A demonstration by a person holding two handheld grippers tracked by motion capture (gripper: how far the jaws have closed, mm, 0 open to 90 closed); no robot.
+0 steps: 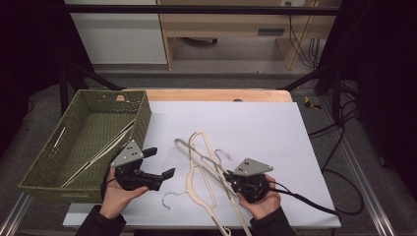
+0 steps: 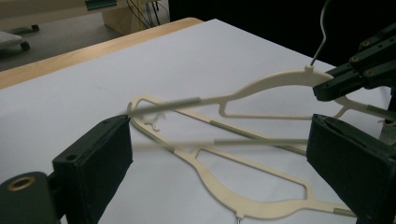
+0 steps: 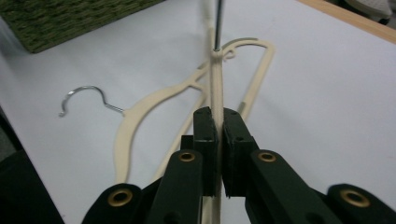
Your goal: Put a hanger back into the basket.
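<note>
1. My right gripper is clamped on a cream hanger; in the right gripper view its pads pinch the thin frame edge-on, no gap.
2. That held hanger is tilted up off the sheet; in the left gripper view its wire hook points up, with the right gripper's jaws biting the shoulder just beside the hook.
3. My left gripper is wide open with nothing in it. In the left gripper view the pads stand far apart and the hangers lie beyond them, untouched.
4. A second cream hanger lies flat on the white sheet, under and crossing the held one. Its metal hook rests on the sheet and points toward my left hand's side.
5. High view: both hangers sit mid-table between my hands, nearer the right one.
6. Green woven basket sits at the table's left edge, just beyond my left gripper. Another pale hanger lies in it, slanted against the wall.
7. Left gripper is near the basket's front corner, not touching it.
</note>
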